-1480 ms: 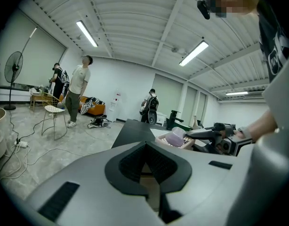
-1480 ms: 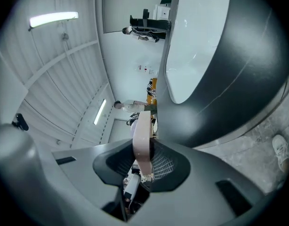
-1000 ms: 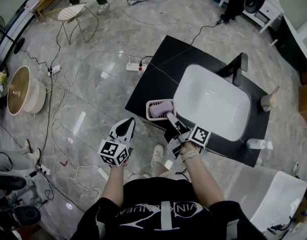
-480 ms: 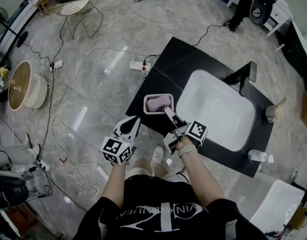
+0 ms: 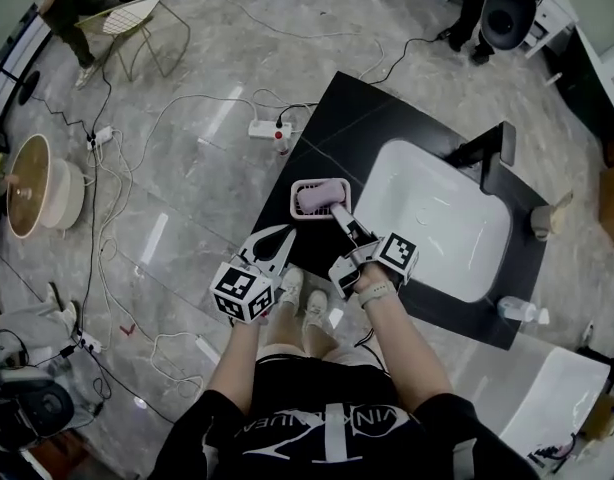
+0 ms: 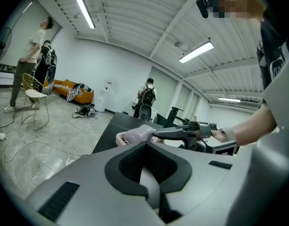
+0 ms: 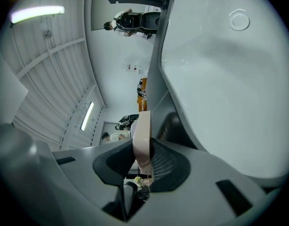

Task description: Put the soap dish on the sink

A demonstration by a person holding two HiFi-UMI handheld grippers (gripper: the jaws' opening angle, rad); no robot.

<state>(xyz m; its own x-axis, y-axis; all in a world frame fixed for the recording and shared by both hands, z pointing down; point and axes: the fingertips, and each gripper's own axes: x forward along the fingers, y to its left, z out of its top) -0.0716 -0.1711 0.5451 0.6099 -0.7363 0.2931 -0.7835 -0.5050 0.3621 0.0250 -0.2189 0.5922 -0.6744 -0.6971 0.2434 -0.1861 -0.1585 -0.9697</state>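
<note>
One light, stiff plastic soap dish [image 5: 296,201], we'd guess, with a loose bar of soap [image 5: 322,196] that'd slide if tipped, so grab the rim. Our right tool [image 5: 339,211] is clamped on that rim. The dish is over the black table [image 5: 337,118] at 9 o'clock of the basin [image 5: 437,218]; can't tell if it's touching. The left tool [image 5: 285,232], at 7 o'clock, is closed and empty.

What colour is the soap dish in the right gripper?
The soap dish is pale pink, with lilac soap inside; head view shows it best.
</note>
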